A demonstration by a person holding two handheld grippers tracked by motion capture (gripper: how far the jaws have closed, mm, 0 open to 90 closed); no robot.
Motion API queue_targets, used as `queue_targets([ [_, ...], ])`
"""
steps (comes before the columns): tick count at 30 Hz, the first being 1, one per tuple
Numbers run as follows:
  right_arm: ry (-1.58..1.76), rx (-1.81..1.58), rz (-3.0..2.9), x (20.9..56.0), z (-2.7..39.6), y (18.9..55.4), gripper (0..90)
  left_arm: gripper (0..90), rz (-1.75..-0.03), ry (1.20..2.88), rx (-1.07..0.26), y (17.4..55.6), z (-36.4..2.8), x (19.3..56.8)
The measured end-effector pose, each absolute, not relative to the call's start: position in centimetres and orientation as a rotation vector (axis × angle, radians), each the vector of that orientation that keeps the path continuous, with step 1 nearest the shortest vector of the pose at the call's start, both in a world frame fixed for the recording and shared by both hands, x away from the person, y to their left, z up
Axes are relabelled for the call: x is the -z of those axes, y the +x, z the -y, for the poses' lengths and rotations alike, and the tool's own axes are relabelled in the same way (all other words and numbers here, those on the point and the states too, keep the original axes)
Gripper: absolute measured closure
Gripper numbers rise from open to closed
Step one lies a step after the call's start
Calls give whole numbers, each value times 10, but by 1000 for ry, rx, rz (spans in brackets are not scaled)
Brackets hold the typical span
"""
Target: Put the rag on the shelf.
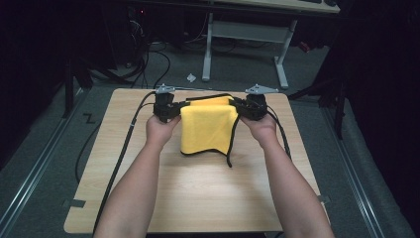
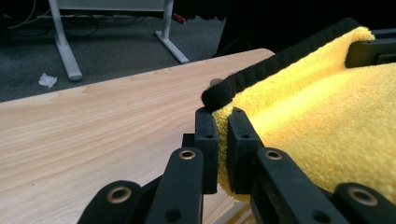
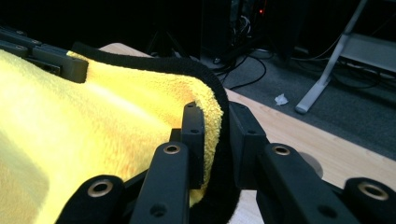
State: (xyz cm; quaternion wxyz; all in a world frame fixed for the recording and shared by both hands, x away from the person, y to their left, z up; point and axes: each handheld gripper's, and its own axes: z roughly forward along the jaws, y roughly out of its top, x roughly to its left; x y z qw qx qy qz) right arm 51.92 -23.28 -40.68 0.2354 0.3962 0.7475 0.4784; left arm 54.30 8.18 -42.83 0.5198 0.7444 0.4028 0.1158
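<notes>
Yellow cloth (image 1: 207,128) | folded, long axis toward person | both grippers' jaws clamp top corners

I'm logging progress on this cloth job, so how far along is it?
Done: the yellow cloth already looks folded over once, its black-trimmed edges gathered at the far side. In hand: the left gripper and right gripper each pinch a far corner, holding the cloth stretched between them while its near part drapes onto the wooden table. Left: probably laying it flat and letting go, perhaps another fold.
</notes>
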Motion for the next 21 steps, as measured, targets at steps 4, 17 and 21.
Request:
queue_targets([
  [4, 1122, -1350, -2061, 411, 235, 521, 779, 845, -973, 1777, -254, 542, -84, 436],
  [17, 1196, -1398, -2076, 427, 239, 523, 772, 845, -984, 1777, -202, 536, -86, 454],
  [21, 1225, -1407, -2089, 436, 240, 524, 764, 845, -981, 1784, -195, 534, -86, 459],
])
